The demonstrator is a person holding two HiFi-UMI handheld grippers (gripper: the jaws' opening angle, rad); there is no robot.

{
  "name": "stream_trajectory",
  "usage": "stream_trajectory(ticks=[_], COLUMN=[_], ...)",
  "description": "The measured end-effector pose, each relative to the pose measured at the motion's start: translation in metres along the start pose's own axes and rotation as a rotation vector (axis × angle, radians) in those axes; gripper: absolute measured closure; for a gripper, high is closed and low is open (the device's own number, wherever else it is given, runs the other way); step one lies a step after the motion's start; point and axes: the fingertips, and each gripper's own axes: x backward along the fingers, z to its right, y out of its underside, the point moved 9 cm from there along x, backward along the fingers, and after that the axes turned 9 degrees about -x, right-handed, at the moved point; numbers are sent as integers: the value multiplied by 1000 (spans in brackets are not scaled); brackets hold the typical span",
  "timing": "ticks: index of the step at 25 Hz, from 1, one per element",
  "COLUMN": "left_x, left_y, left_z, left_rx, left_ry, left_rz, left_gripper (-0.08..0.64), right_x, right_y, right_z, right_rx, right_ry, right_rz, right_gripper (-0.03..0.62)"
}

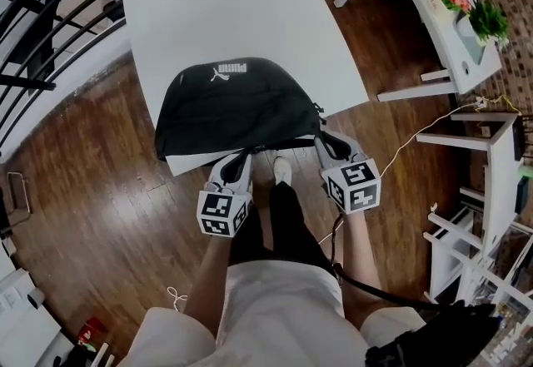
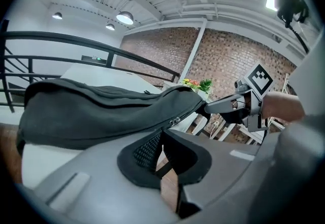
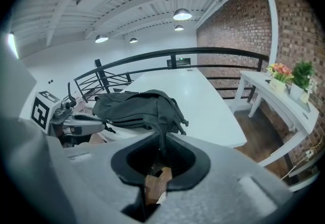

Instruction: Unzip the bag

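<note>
A black bag lies on the white table, at its near edge. My left gripper is at the bag's near side. In the left gripper view its jaws are shut on a black pull tab just below the metal zip slider, with mesh fabric beside it. My right gripper is at the bag's right end, shut on a black strap that runs from the bag into its jaws. Each gripper shows in the other's view: the right gripper and the left gripper.
A white bench with flowers and a plant stands at the far right, and a white frame nearer. A black railing runs along the left. A cable lies on the wood floor. The person's legs are below the table edge.
</note>
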Motion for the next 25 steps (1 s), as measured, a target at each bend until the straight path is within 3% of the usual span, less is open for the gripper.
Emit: stream_trajectory(ticks=[13,19,25], left_x=[71,110,140], left_y=[32,38,53], left_z=[-79,-142,-148], left_rx=[-17,-103,-93], left_ry=[-199,-347,-393], left_rz=[-45,-93,-115], left_gripper=[534,532,543], right_x=[-12,-19,-30], right_y=[16,23,46], right_z=[4,5,6], right_rx=[-15,-31,-17], right_ry=[89,141,190], right_rz=[-7,-11,-57], right_gripper=[560,558,546])
